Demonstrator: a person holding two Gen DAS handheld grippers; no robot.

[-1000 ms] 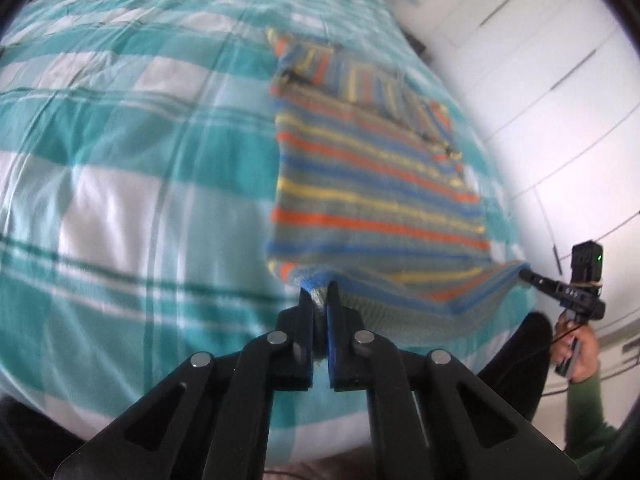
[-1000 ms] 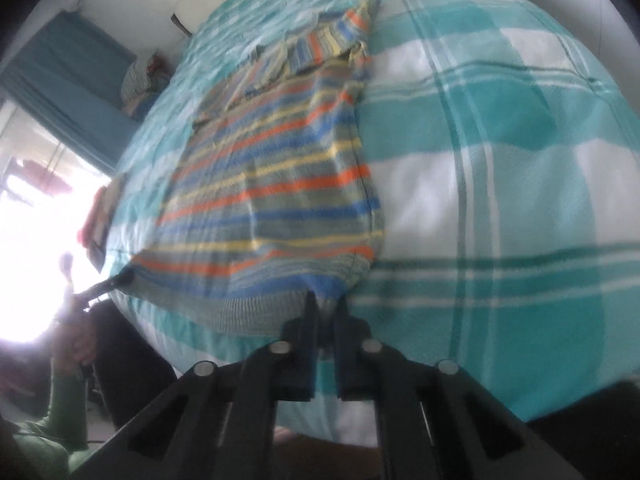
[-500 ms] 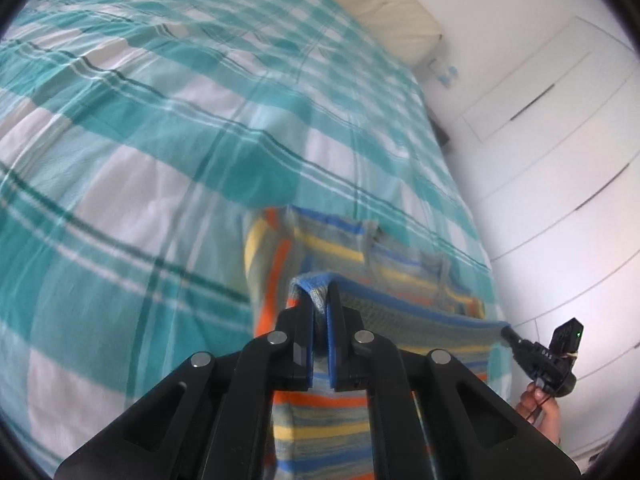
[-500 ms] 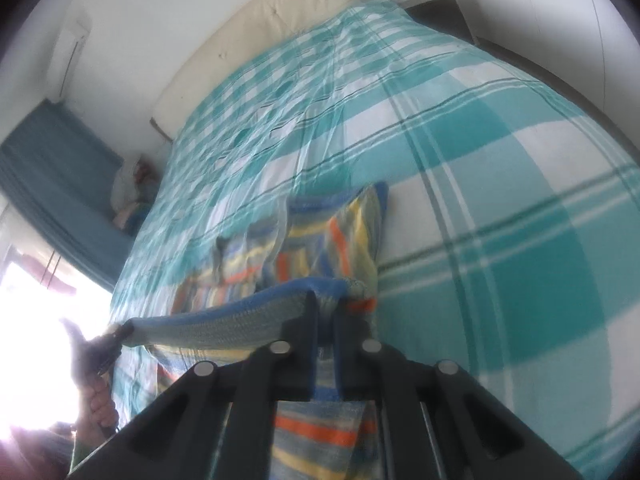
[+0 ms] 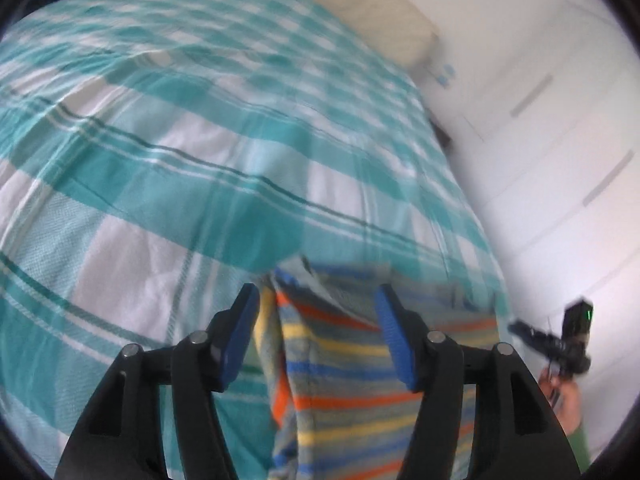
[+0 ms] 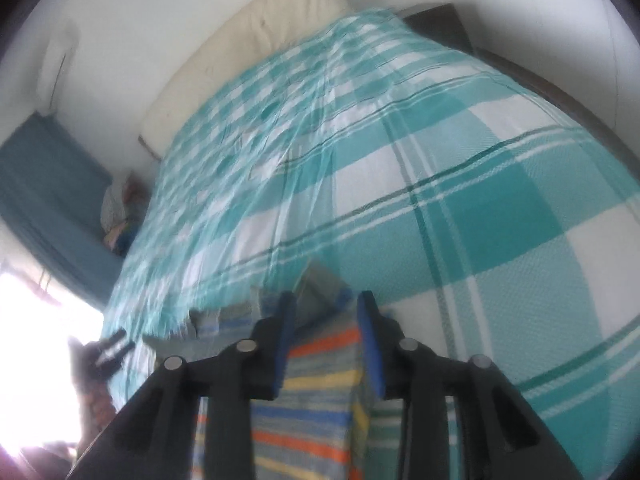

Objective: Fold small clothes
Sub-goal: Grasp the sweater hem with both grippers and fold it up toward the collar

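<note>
A small striped knit sweater (image 5: 344, 392), grey with orange, yellow and blue bands, lies folded in half on the teal and white checked bed cover (image 5: 168, 184). My left gripper (image 5: 318, 332) is open, its blue pads spread above the sweater's folded edge. My right gripper (image 6: 324, 338) is open too, over the sweater's (image 6: 304, 412) other top corner. Neither holds cloth. The right gripper also shows at the right edge of the left wrist view (image 5: 560, 344), and the left one at the left edge of the right wrist view (image 6: 108, 350).
A cream pillow (image 6: 256, 36) lies at the head of the bed. White wardrobe doors (image 5: 560, 128) stand along the right side. A teal bench with a bundle of clothes (image 6: 120, 212) sits on the left by a bright window.
Both grippers carried the sweater's hem up and forward over its top, folding it in half, then opened and let the cloth go.
</note>
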